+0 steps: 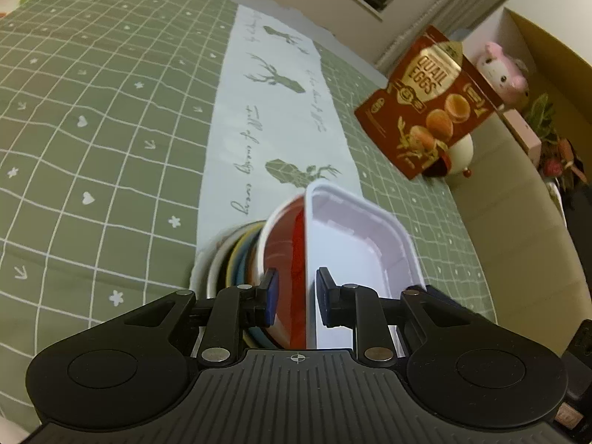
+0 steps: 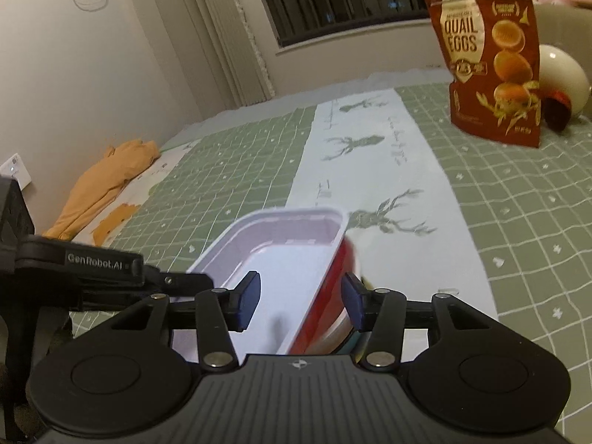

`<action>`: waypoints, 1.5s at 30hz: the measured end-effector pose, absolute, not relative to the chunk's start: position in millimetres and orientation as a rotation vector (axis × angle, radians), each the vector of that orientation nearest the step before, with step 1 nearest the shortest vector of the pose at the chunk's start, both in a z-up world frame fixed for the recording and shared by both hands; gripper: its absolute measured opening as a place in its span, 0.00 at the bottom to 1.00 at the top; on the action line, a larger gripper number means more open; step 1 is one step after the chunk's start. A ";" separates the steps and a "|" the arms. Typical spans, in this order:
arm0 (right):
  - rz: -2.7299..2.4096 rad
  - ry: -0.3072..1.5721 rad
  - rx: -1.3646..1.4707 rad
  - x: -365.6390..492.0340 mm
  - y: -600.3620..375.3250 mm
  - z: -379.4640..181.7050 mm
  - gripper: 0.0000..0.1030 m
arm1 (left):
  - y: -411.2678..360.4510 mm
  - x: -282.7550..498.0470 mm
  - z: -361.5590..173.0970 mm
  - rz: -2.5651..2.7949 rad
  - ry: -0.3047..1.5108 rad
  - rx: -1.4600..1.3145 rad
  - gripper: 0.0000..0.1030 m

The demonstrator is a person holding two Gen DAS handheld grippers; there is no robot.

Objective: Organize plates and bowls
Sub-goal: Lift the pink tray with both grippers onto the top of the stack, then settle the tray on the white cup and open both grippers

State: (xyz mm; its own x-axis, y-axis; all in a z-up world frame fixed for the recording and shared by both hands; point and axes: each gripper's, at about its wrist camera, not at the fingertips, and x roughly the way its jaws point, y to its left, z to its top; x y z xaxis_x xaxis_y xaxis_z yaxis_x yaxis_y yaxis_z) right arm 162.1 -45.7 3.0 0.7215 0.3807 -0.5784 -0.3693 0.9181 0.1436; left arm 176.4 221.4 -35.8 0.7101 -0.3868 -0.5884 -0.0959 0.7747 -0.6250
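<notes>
white tray: 1 | red bowl: 1 | snack bag: 1 | plush toy: 1

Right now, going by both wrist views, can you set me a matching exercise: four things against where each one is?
Things:
1. white tray
2. red bowl
3. snack bag
4. orange cloth

Places:
A. crumpled by the wall
B. directly under the tray
C. upright at the far side of the green cloth
D. tilted, the uppermost dish

Pairs: 1-D, 2-B, 3-C, 4-A
</notes>
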 end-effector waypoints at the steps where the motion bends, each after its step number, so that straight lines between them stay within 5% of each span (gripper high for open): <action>1: 0.411 0.639 0.024 163.7 -45.9 5.1 0.47 | 222.3 176.9 -36.4 -0.175 0.778 -0.690 0.23; 12: 0.422 0.721 0.097 188.6 -42.2 -5.4 0.44 | 218.8 184.8 -39.3 -0.227 0.809 -0.746 0.21; 19: 0.440 0.555 0.042 177.0 -35.8 31.6 0.44 | 212.2 177.7 8.6 -0.262 0.674 -0.650 0.21; 28: 0.357 0.606 -0.030 195.5 -26.0 -1.4 0.44 | 214.6 206.4 -48.0 -0.210 0.823 -0.748 0.21; 45: 0.417 0.650 0.055 185.2 -32.8 0.0 0.44 | 216.0 186.4 -30.1 -0.181 0.783 -0.680 0.21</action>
